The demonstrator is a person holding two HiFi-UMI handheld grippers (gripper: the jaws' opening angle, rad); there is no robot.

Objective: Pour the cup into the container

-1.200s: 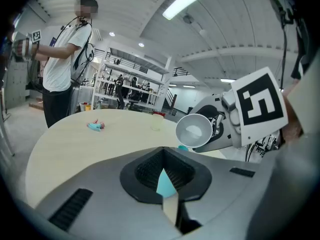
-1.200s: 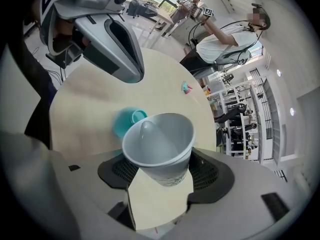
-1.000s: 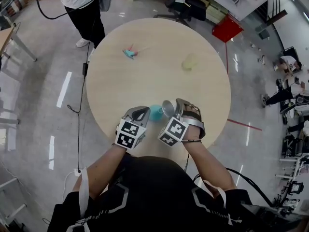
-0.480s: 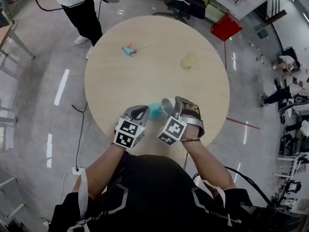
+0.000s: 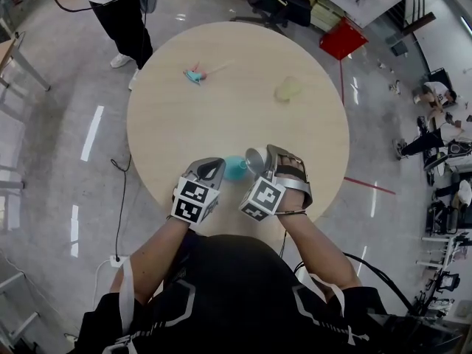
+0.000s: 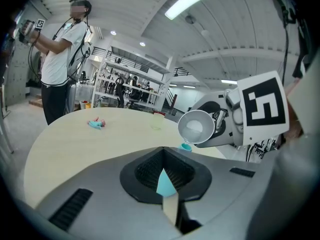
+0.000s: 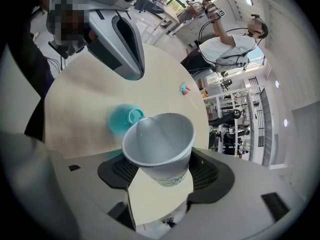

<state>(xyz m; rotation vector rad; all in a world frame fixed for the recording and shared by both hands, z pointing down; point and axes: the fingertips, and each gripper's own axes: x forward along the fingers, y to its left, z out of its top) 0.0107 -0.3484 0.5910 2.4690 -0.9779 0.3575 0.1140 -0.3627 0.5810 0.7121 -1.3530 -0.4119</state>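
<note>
White paper cup [image 7: 159, 143] stays tilted, clamped in the right tongs [image 5: 264, 167], its lip over the teal container [image 5: 236, 169] that the left tongs [image 5: 218, 171] pinch. Nothing has shifted, so pouring seems under way. Both sit by the round tabletop [image 5: 236, 116]'s near edge, with open room beyond.

Premises are presenting as a robotics lab or workshop: metal shelving racks [image 6: 125, 86] are holding equipment, cables [image 5: 120, 220] are trailing across polished floor [image 5: 51, 65], strip lights [image 6: 192, 1] are running overhead, and a second person [image 6: 60, 59] is standing beyond the round bench [image 5: 236, 102].
</note>
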